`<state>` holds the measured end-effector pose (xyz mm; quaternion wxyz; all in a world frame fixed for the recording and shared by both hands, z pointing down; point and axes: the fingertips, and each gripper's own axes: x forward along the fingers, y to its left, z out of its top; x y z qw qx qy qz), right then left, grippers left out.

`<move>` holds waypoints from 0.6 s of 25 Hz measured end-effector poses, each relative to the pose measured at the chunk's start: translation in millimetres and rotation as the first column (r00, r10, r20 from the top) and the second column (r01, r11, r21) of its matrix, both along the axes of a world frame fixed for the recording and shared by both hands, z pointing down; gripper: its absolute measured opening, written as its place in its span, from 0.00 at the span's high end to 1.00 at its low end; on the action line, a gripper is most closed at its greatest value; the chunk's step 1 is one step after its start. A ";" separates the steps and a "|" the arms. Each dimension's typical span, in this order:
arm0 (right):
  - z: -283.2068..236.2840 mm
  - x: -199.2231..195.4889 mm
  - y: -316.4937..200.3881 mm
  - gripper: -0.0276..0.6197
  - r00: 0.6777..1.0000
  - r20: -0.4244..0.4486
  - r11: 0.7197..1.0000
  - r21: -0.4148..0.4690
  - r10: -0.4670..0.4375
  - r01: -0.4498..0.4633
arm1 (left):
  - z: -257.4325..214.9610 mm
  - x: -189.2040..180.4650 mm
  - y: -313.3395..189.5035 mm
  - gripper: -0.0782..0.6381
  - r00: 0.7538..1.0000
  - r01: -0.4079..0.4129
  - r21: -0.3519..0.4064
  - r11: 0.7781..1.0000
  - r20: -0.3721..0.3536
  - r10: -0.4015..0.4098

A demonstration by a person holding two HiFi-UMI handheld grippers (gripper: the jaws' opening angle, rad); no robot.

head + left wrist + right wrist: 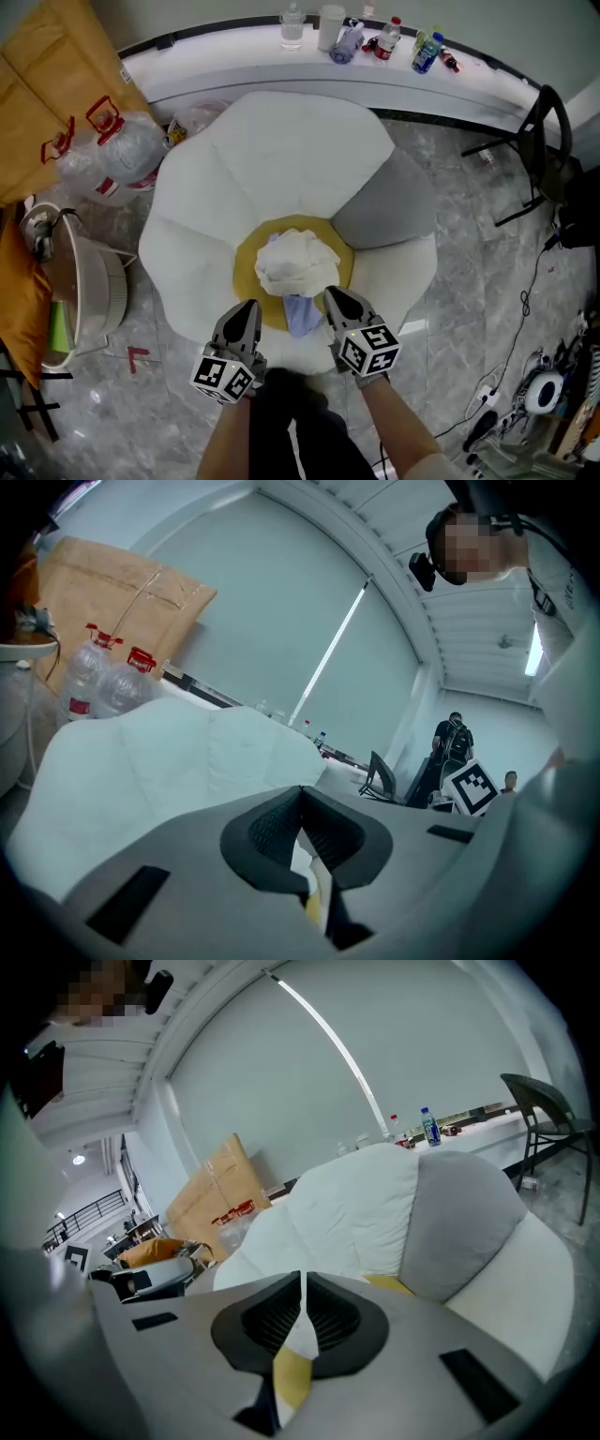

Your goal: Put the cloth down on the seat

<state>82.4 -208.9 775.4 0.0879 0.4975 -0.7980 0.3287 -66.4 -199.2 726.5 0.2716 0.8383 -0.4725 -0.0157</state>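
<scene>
- The white cloth (298,262) is lying bunched in a heap on the round yellow seat (246,272) at the middle of the white petal-shaped chair (281,150). It is a little wider across than front to back.
- A pale blue piece (300,317) is poking out from under its near edge.
- Both claws are sitting on the near side of the heap, so the cloth is lying straight ahead of them.
- The right claw (333,295) is the nearer of the 2, its tip just beside the cloth's near right edge. Its jaws are drawn together, with nothing clearly pinched.
- The left claw (251,307) is pointing at the seat's near left rim, a little apart from the cloth, and is likewise closed and empty.
- To my eye the cloth is already resting where it belongs.
</scene>
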 end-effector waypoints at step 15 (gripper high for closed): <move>-121.5 2.2 22.3 0.92 0.999 0.017 0.997 0.052 -0.049 0.048 | -112.1 4.2 12.0 0.87 1.000 0.005 0.029 1.000 -0.006 -0.005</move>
